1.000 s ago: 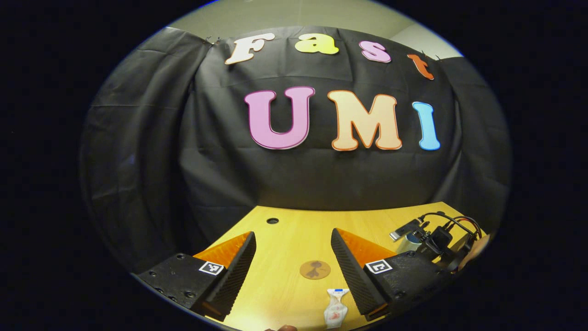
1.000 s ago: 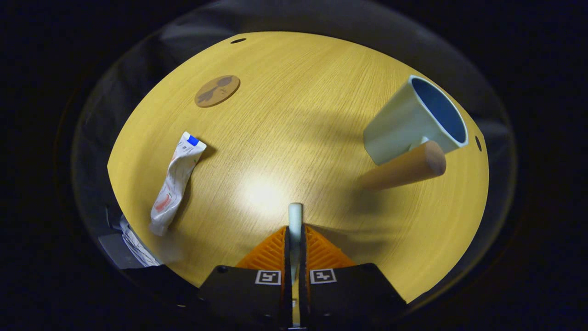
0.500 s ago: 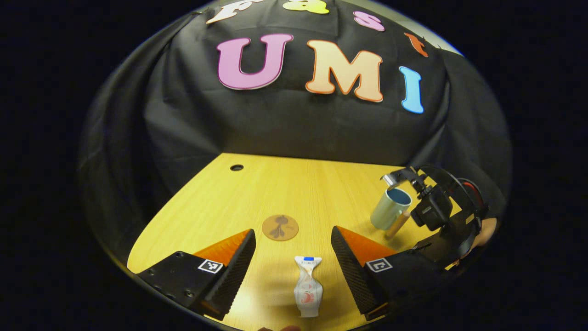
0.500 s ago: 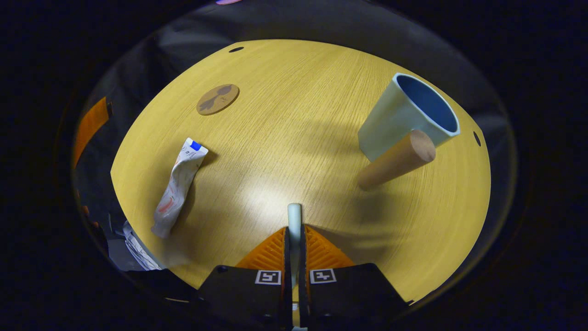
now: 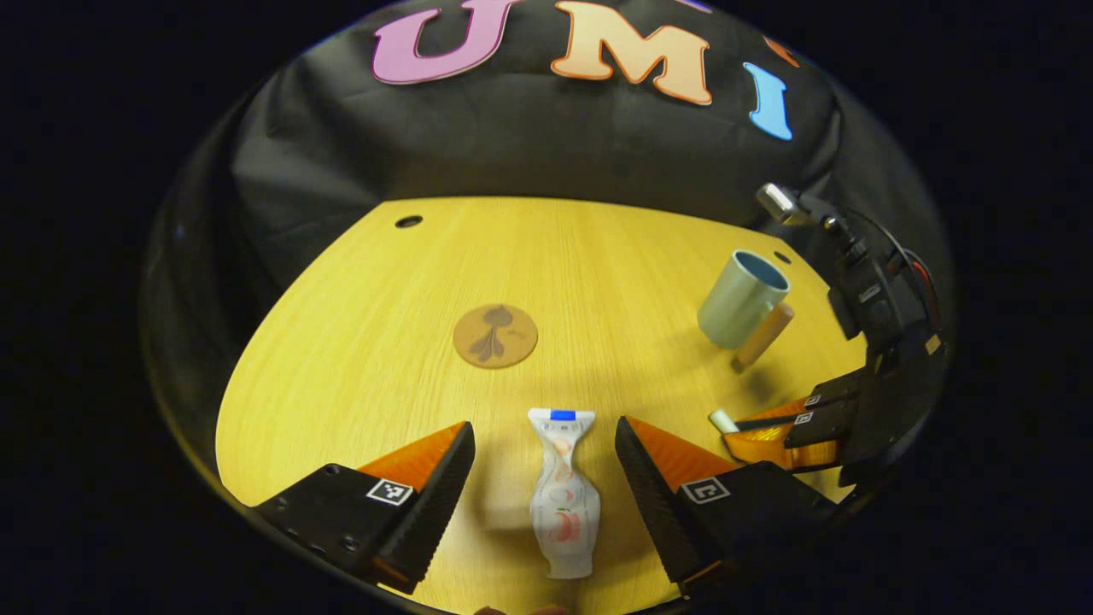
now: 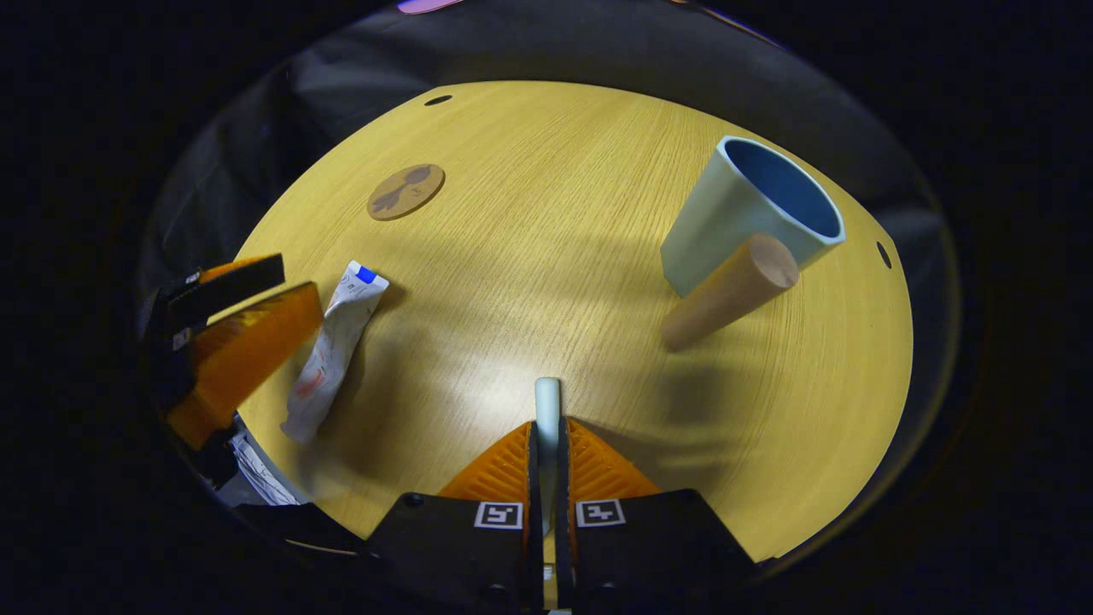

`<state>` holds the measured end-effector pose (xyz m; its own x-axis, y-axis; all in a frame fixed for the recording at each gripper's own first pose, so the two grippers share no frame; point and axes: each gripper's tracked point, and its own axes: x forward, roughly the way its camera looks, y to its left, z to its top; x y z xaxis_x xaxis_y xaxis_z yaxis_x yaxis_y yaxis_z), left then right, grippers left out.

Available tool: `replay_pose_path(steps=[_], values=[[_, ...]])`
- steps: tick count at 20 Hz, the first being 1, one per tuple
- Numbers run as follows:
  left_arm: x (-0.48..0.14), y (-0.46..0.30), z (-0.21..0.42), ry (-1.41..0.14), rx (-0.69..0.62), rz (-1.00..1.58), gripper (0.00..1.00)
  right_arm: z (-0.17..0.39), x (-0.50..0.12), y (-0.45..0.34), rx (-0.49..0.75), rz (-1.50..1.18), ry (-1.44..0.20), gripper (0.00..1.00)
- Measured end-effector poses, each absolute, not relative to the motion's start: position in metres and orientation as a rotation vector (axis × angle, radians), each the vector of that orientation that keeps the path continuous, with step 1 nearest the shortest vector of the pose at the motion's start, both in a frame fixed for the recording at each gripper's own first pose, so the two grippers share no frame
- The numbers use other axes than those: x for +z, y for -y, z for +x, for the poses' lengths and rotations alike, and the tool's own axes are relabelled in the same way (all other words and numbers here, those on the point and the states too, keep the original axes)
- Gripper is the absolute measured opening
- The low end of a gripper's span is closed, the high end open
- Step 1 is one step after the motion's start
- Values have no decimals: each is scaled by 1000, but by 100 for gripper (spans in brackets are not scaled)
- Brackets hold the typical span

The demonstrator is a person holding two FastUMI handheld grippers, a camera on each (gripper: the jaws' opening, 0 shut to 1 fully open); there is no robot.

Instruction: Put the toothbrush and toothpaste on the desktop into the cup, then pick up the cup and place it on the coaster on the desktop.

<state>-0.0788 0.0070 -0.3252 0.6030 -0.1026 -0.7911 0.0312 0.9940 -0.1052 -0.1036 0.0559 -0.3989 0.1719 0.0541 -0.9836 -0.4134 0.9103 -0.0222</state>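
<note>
On the desk [image 6: 529, 256], my right gripper [image 6: 546, 410] clamps the toothbrush [image 6: 546, 401]; my left [image 5: 542, 478], released, straddles the toothpaste [image 5: 564, 487]. Cup [image 6: 743, 213] empty, coaster [image 6: 406, 191] bare.

Light wood desktop [image 6: 546, 213] w/ cable holes near back edge, round brown coaster [image 6: 406, 191] lying flat toward back, crumpled toothpaste tube [image 6: 333, 350] flat nr front, pale cup [image 6: 751, 213] w/ blue inside upright, wooden handle twd front

Bare desktop [image 6: 546, 256] around cup [image 6: 734, 213]
</note>
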Motion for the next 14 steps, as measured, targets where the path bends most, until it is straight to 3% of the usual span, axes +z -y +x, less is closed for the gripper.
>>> replay_pose_path(steps=[6,11,13,14], values=[[-359,6,-92,-1080,-83,-105,95,-103,-398,-55,348,-304,-1353,6],[-368,-4,-90,-1091,-74,-14,90,-103,-397,-55,355,-301,-1338,8],[-368,0,-86,-1083,-74,-15,69,-104,-398,-53,360,-304,-1332,8],[-368,1,-90,-1093,-74,-14,64,-104,-397,-53,364,-306,-1328,8]])
